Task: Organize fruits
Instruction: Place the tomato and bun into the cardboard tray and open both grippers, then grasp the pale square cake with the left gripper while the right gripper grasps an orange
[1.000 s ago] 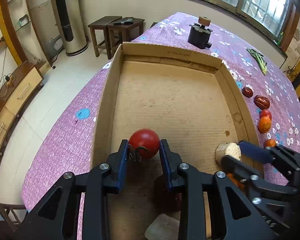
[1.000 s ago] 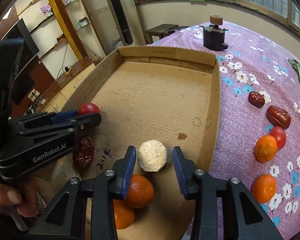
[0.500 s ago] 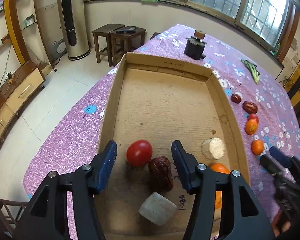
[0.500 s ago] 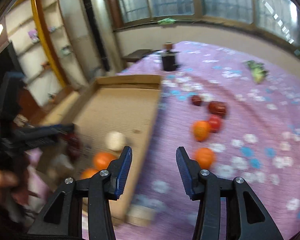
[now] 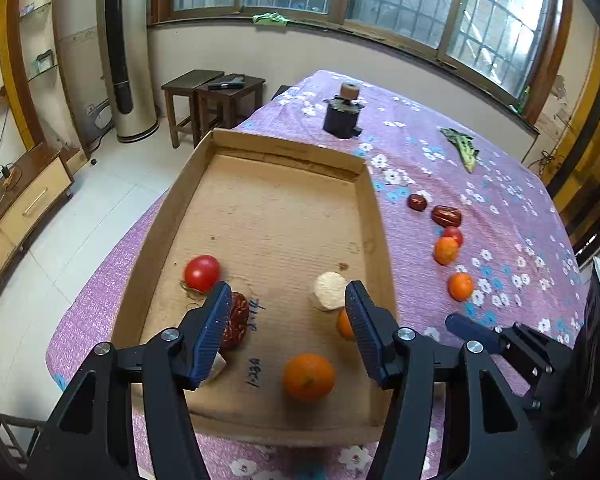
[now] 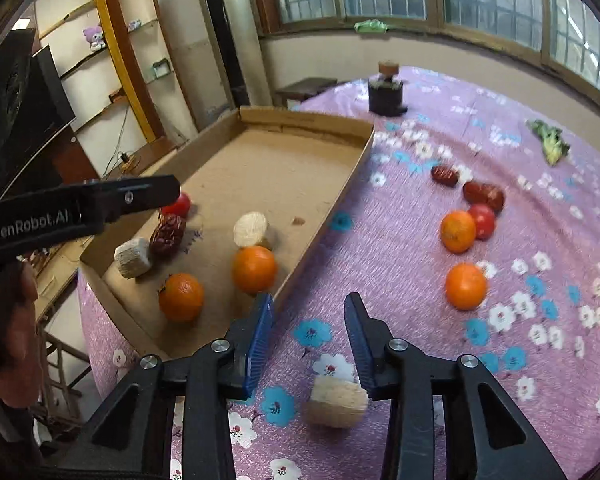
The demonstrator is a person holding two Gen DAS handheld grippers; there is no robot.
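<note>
Purple cloth with little flowers (image 6: 400, 240) covers the big table, and windows run along the wall behind it. On the cloth sits a flat cardboard box (image 5: 180, 208). Inside the box are a red tomato (image 5: 202, 273), a dark red date (image 5: 236, 320), two pale rough blocks (image 6: 251, 229) (image 6: 133, 258) and two oranges (image 6: 254, 269) (image 6: 181, 297).

More fruit waits out on the cloth, to the right of the box: two dates (image 6: 445, 175) (image 6: 483, 195), a small tomato (image 6: 482, 221) touching an orange (image 6: 457, 231), and one more orange (image 6: 466, 286) a bit nearer. A third pale block (image 6: 336, 403) lies on the cloth close to the camera. Far back stand a dark pot with a cork on top (image 5: 342, 114) and a green leafy thing (image 5: 462, 148).

The left gripper (image 5: 284, 324) hangs over the near end of the box. Its jaws stand wide apart and hold nothing; the tomato lies loose in the box, just past the left jaw.

The right gripper (image 6: 308, 326) hangs over the cloth just outside the box wall. Its jaws have just been closing, but there is still a gap and nothing is between them. The pale block lies below the right jaw. A hand (image 6: 10, 320) holding the left gripper shows at the left edge of the right view.
</note>
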